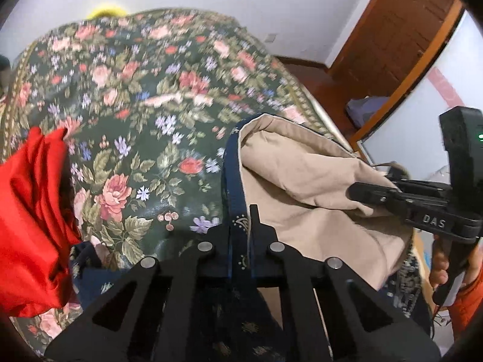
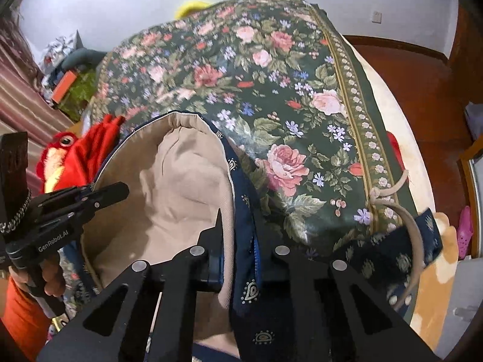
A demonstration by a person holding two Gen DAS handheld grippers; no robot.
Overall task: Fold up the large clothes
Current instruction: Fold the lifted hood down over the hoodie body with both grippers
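Observation:
A large navy patterned garment with a beige lining lies bunched on a floral bedspread. My left gripper is shut on its navy edge, which runs up between the fingers. My right gripper comes in from the right, its tips against the beige lining. In the right wrist view, my right gripper is shut on the navy edge beside the lining. My left gripper shows at the left, held in a hand.
A red cloth lies at the left, and a red plush toy sits by it. A beige drawstring trails over the bedspread's right edge. Wooden floor, a pink shoe and a wooden door lie beyond the bed.

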